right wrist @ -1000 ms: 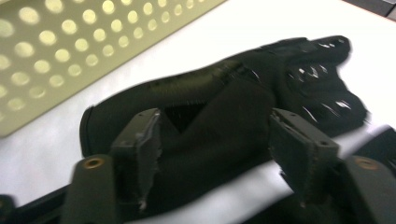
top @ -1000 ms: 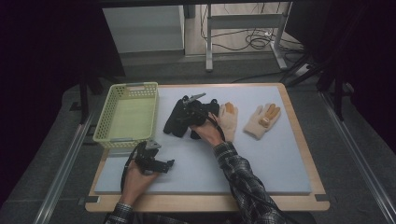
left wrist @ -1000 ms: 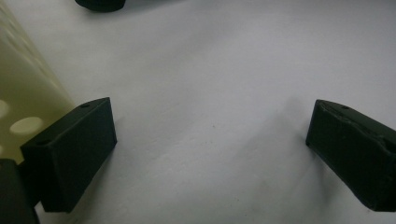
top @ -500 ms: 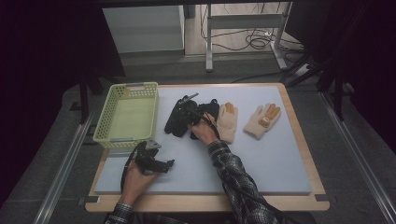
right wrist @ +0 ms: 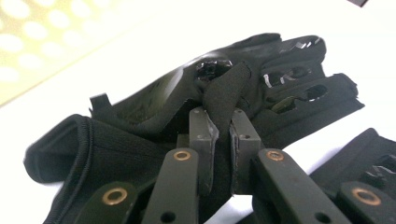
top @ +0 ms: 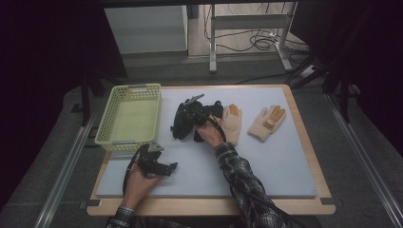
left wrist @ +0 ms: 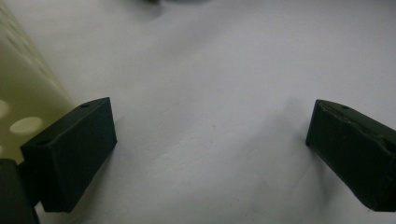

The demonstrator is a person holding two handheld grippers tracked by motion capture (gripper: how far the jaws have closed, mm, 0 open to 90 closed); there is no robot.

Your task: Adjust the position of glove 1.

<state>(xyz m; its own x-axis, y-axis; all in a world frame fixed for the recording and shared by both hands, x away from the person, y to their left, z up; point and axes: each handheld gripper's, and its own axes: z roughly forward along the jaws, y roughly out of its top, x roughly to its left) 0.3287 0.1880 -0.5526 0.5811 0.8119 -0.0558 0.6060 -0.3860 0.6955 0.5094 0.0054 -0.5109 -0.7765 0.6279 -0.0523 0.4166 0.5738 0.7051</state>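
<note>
A black glove (right wrist: 140, 116) lies crumpled on the pale mat (top: 266, 166), right of the green basket (top: 135, 87). My right gripper (right wrist: 223, 126) is shut on a raised fold of its fabric, and its jaws have just been closing on that fold. In the high view the right gripper (top: 192, 114) sits over the black glove (top: 180, 124). A second black glove (right wrist: 369, 158) lies just beside it. My left gripper (left wrist: 210, 140) rests open on the bare mat with nothing between its jaws; in the high view the left gripper (top: 168, 166) is near the front left.
Two cream gloves (top: 232, 123) (top: 268, 122) lie palm-up right of the black ones. The basket wall (left wrist: 23, 93) stands close to the left gripper's left jaw. Bare mat stretches across the front and right. Table legs and cables lie beyond the far edge.
The right hand has stayed at the black gloves, shifting only slightly. The left hand and its gripper have not moved.
</note>
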